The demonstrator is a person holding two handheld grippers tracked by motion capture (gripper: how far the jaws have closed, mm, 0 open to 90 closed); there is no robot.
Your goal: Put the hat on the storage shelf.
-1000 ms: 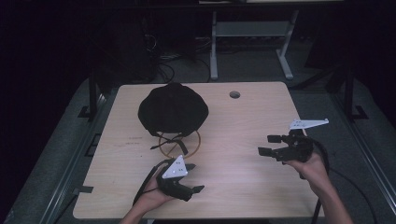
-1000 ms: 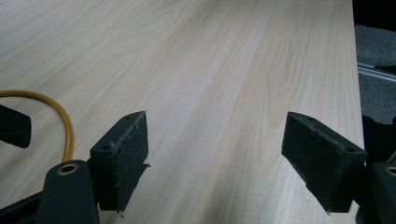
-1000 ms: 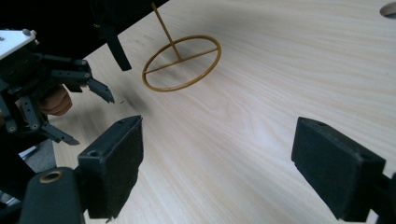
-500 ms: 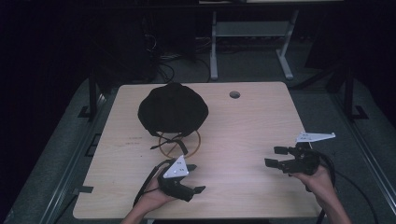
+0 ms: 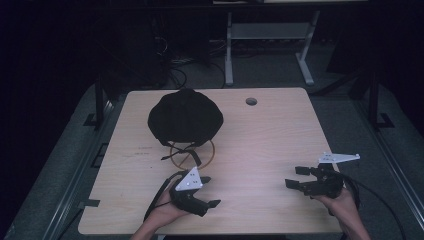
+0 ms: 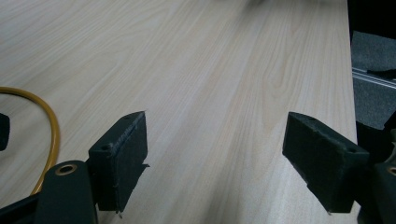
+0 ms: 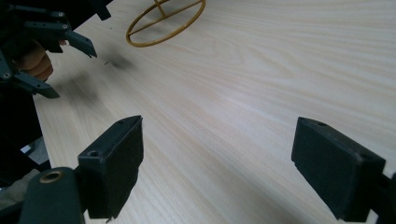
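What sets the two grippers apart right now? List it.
The left gripper sits close to the gold ring stand under the black hat; the right gripper sits far from it near the table's right edge. Left points right, right points left. Both are open and hold nothing.

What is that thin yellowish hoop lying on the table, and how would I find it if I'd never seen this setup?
Start at the light wooden table and find the big black cloth mound on its far left half. Right at the mound's near edge lies the hoop, a thin golden-yellow wire ring with a crossbar, lying on the wood. It is the only coloured, see-through outline there; black straps cross it.
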